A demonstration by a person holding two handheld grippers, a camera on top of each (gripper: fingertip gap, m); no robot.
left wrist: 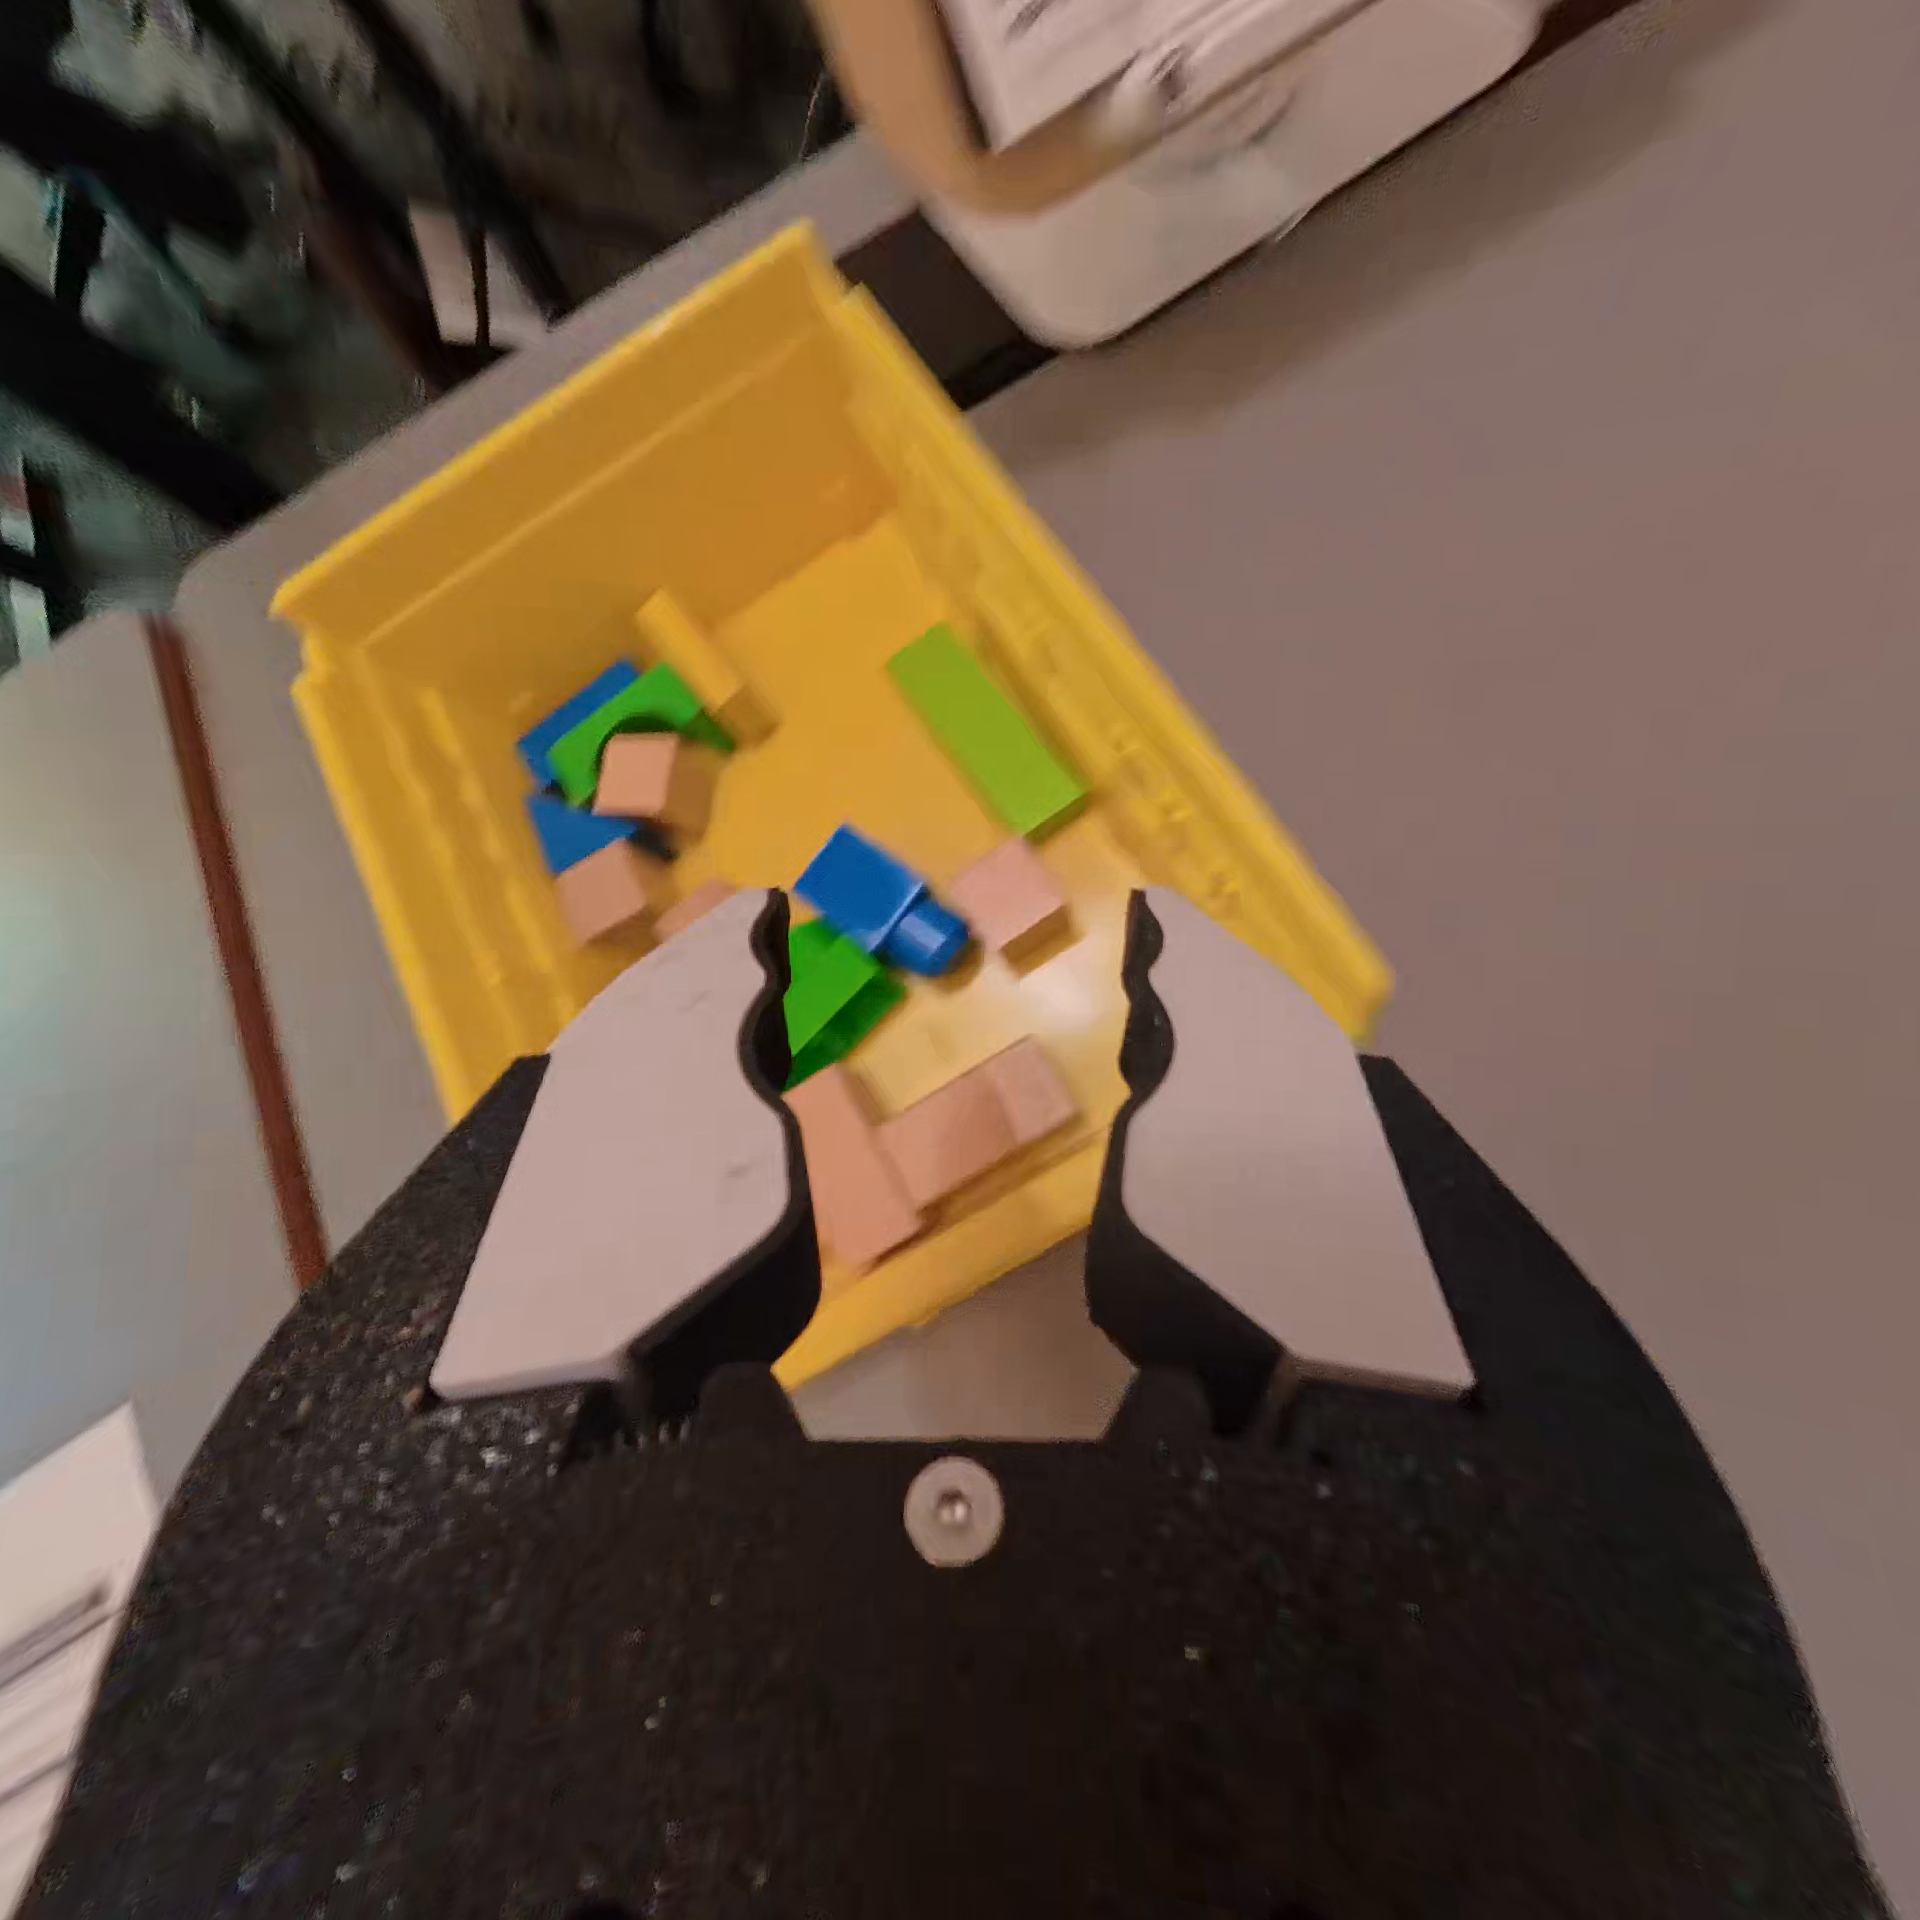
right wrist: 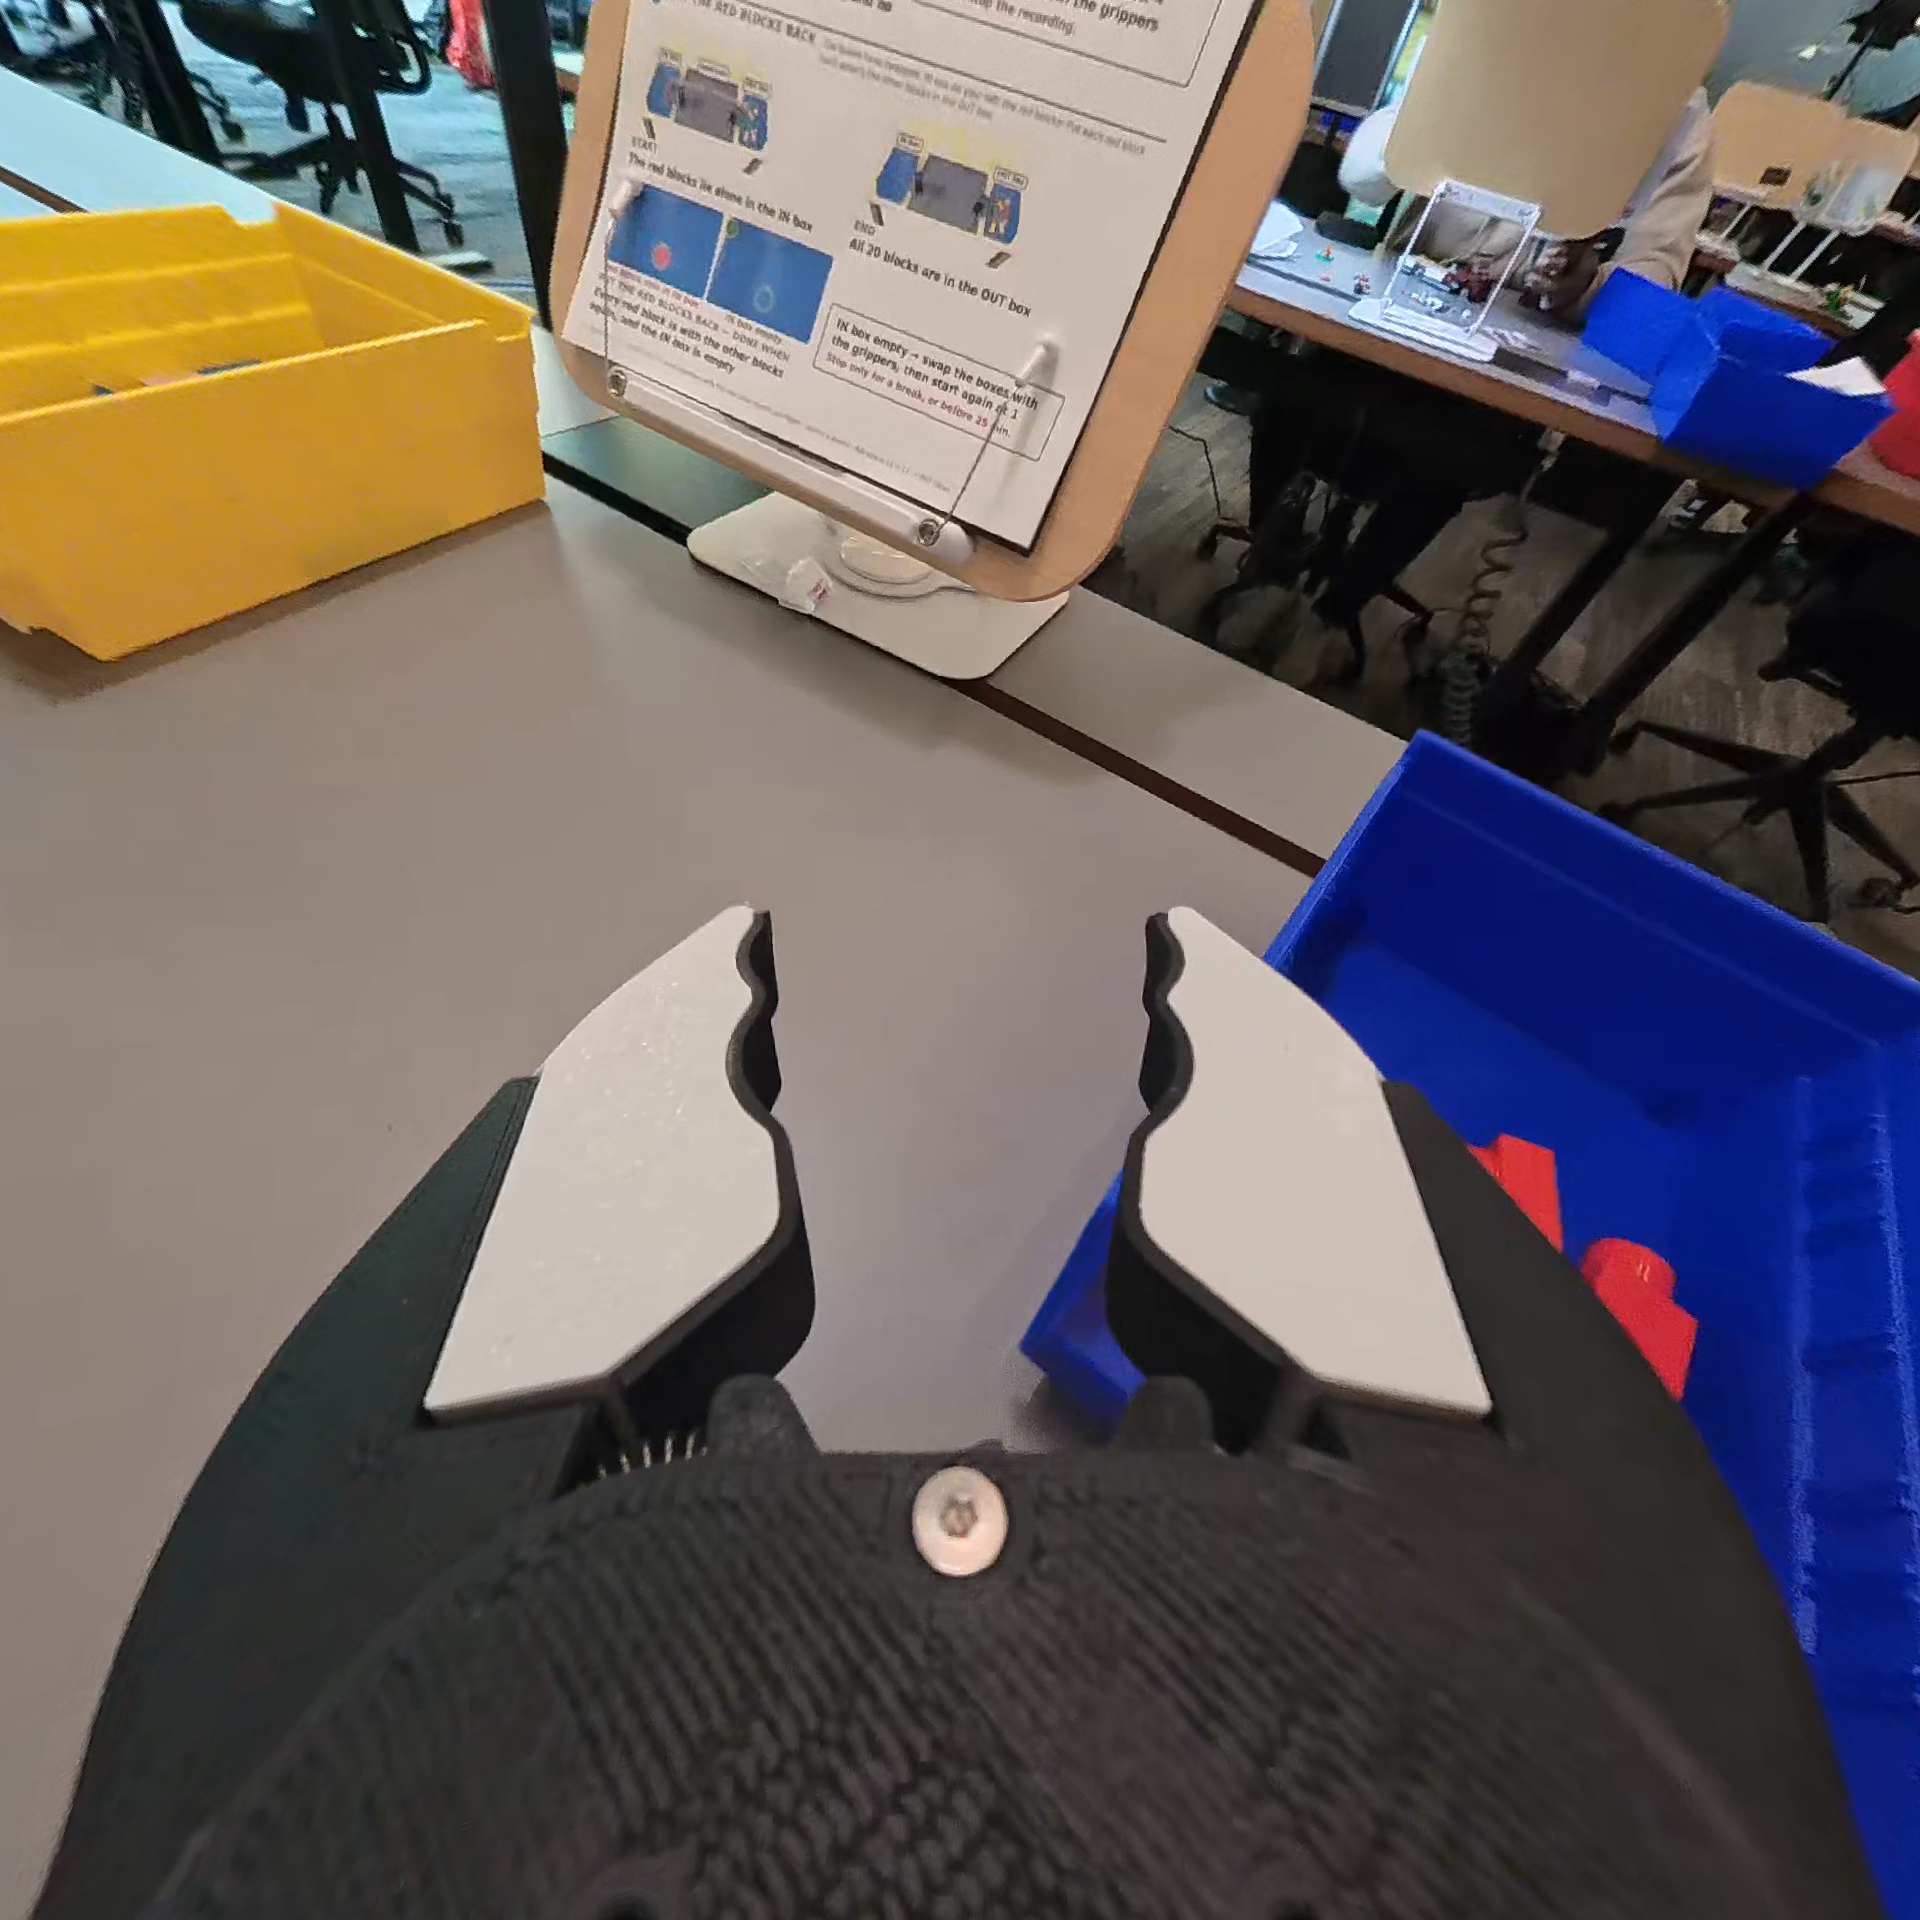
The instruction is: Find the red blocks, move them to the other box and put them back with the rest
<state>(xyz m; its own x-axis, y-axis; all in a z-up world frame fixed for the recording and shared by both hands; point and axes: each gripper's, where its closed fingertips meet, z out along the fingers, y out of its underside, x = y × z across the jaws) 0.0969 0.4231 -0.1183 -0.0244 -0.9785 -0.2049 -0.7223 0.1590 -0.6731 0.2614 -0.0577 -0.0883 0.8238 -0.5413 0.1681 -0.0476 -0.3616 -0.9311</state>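
we see left gripper [left wrist: 951, 914] wide open, bare, over yellow box [left wrist: 1299, 831] of mixed blocks [left wrist: 623, 790]. right gripper [right wrist: 958, 930] wide open, bare, above grey table [right wrist: 416, 831]. 2 red blocks [right wrist: 1621, 1299] in blue box [right wrist: 1558, 935] just right. instruction stand [right wrist: 894, 312] beyond.

Setting: open-plan office or lab workroom. Shown by: rows of grey tables [right wrist: 520, 790]; rolling office chairs [right wrist: 312, 62]; an instruction sheet [right wrist: 894, 239] propped on a white stand; plastic bins of blocks on a neighbouring desk [right wrist: 1756, 384], where a person is seated.
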